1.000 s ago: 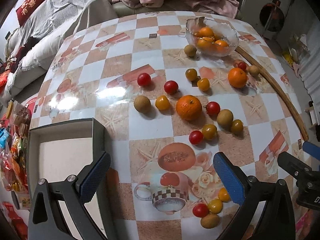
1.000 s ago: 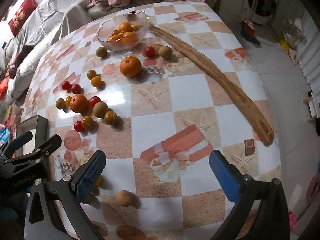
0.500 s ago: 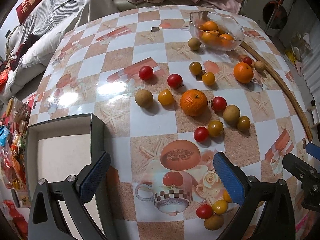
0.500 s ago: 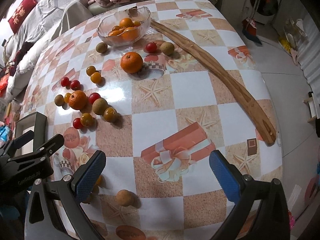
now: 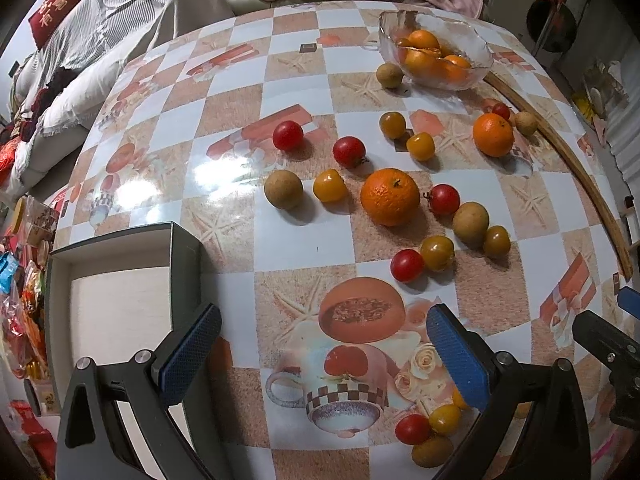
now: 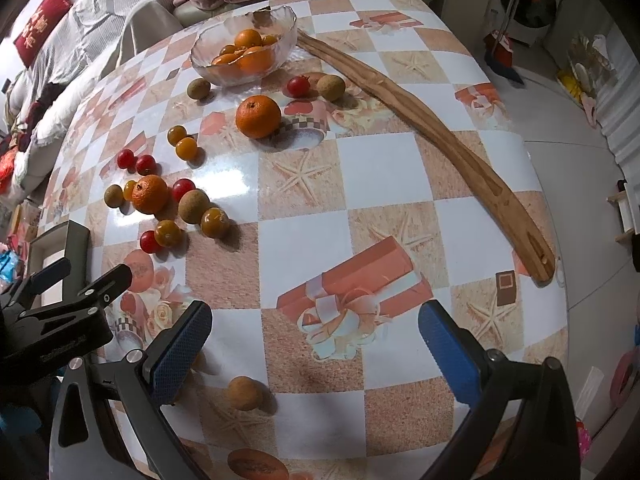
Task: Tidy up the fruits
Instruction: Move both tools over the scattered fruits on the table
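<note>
Fruits lie scattered on a round checkered table: an orange (image 5: pixel 390 197) in the middle with red tomatoes, yellow tomatoes and brown longans around it, and a second orange (image 5: pixel 493 134) farther right. A glass bowl (image 5: pixel 476 62) at the far side holds oranges; it also shows in the right wrist view (image 6: pixel 208 64). My left gripper (image 5: pixel 322 352) is open and empty above the table's near part. My right gripper (image 6: pixel 314 348) is open and empty, with one longan (image 6: pixel 245 393) just below it. A grey box (image 5: pixel 186 264) stands at the near left.
A long curved wooden stick (image 6: pixel 440 132) lies along the table's right side. A sofa with cloths (image 5: pixel 120 12) stands behind the table. Snack packets (image 5: pixel 20 292) lie on the left beyond the table edge.
Both grippers have moved slightly nearer the table and forward; the fruits sit a little lower in the views. Both stay open and nothing was picked up.
</note>
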### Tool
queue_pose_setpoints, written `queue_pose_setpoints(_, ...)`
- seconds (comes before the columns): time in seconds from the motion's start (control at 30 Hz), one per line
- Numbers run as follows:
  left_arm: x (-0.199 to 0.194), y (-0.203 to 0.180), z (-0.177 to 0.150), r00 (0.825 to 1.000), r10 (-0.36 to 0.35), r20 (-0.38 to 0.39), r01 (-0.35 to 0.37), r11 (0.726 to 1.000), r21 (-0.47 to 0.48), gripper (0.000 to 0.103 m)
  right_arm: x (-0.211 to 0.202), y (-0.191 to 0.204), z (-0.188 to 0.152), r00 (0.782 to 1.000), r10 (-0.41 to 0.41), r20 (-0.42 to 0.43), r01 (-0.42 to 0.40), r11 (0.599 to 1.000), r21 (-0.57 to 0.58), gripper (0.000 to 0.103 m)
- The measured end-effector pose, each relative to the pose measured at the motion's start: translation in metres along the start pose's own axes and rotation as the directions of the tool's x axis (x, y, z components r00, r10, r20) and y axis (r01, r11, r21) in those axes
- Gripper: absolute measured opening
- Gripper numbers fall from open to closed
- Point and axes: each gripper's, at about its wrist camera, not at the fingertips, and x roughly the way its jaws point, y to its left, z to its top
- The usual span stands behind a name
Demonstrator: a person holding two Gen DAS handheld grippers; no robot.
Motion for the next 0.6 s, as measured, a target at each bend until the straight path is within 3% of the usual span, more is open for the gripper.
queue_pose_setpoints(0.6,0.020,-0.012,0.003,1.000,0.010,-0.019,-0.009,0.999,0.039,0.103,0.003,-0.002,-0.019,0.999,0.013,-0.037,-0.013,1.000,-0.014,0.103)
